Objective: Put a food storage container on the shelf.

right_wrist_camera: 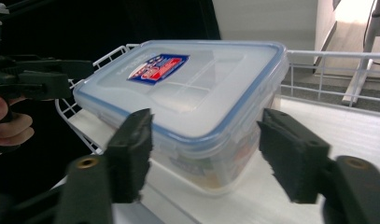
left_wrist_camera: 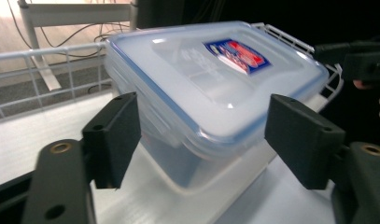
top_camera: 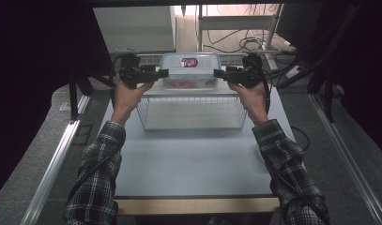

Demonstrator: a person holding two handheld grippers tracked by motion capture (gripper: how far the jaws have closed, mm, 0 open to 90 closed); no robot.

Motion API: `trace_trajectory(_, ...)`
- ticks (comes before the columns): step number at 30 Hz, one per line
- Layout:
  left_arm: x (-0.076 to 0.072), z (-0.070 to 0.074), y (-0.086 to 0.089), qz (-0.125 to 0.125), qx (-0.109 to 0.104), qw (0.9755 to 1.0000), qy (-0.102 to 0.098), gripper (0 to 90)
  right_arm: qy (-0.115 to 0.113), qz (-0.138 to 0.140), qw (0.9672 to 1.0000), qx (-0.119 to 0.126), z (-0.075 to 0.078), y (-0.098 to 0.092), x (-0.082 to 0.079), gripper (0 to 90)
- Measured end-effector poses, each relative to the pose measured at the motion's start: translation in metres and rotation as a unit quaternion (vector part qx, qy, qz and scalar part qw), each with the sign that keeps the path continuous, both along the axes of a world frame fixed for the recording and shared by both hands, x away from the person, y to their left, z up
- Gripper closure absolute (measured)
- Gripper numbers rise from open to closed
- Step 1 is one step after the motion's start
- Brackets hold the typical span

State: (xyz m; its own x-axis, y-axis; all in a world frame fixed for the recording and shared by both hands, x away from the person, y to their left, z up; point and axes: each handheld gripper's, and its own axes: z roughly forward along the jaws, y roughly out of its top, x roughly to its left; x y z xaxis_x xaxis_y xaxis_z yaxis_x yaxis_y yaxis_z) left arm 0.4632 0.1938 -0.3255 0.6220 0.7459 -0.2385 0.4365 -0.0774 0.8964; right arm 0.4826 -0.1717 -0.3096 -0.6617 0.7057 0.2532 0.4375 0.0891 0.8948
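A clear plastic box (top_camera: 189, 70) with a blue-rimmed lid and a red and blue label stands on the white floor of a wire basket (top_camera: 145, 115) at the far end of the table. My left gripper (top_camera: 162, 73) is at the box's left end and my right gripper (top_camera: 219, 73) at its right end. In the left gripper view the box (left_wrist_camera: 215, 84) lies between the spread pads (left_wrist_camera: 114, 135), with a gap on the right side. In the right gripper view the box (right_wrist_camera: 192, 93) likewise sits between pads (right_wrist_camera: 290, 154) that stand off it. Both grippers (left_wrist_camera: 206, 135) (right_wrist_camera: 206, 140) are open.
The grey table (top_camera: 193, 159) stretches from the basket to the person's side. Wire rims (left_wrist_camera: 47, 51) (right_wrist_camera: 327, 56) border the basket's floor. A white cabinet (top_camera: 132, 28) and loose cables (top_camera: 249, 44) lie behind. Metal rails (top_camera: 57, 159) run along both sides.
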Motion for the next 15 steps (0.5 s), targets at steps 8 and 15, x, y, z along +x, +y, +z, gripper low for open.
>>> trace_trajectory(8,-0.018,-0.007,-0.002,-0.017,0.006,0.9997,-0.014,12.6,-0.027,0.019,0.9992,-0.021,-0.007,0.001,-0.010,21.6)
trace_trajectory(15,-0.038,-0.011,-0.005,-0.021,0.032,0.9992,-0.012,12.7,-0.042,0.027,0.9977,-0.046,-0.013,0.003,-0.021,16.4)
